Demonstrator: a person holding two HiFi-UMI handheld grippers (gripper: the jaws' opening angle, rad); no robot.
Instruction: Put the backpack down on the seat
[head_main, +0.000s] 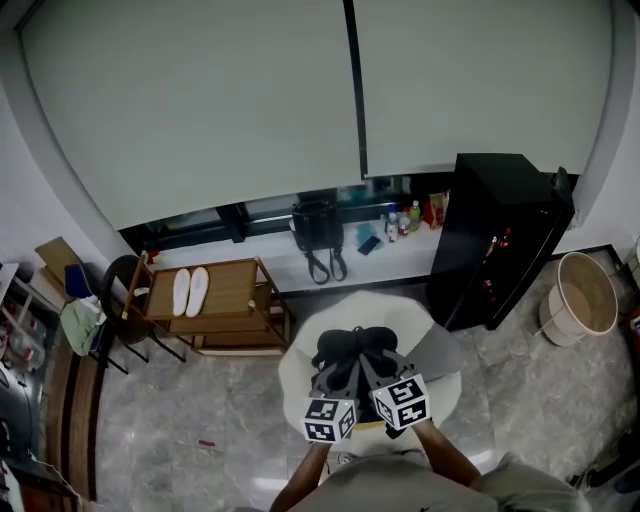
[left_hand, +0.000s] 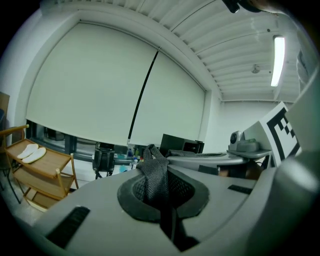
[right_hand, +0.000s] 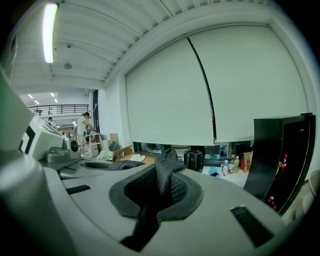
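The backpack (head_main: 352, 350) is black, its straps mesh-textured; the seat (head_main: 296, 372) is cream. The left gripper (left_hand: 165, 200) and right gripper (right_hand: 152, 200) are grey, with black-and-white square-marker cubes. At ten o'clock, a tan wooden trolley (head_main: 232, 290) bears white insoles (head_main: 188, 291). At two o'clock, the cabinet (head_main: 500, 235) is black. The floor (head_main: 200, 400) is grey, marble-veined.

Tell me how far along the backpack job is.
Done: the backpack is over the white seat. In hand: the left claw and right claw are each shut on a strap. Left: set it down and let go; contact with the seat can't be confirmed.
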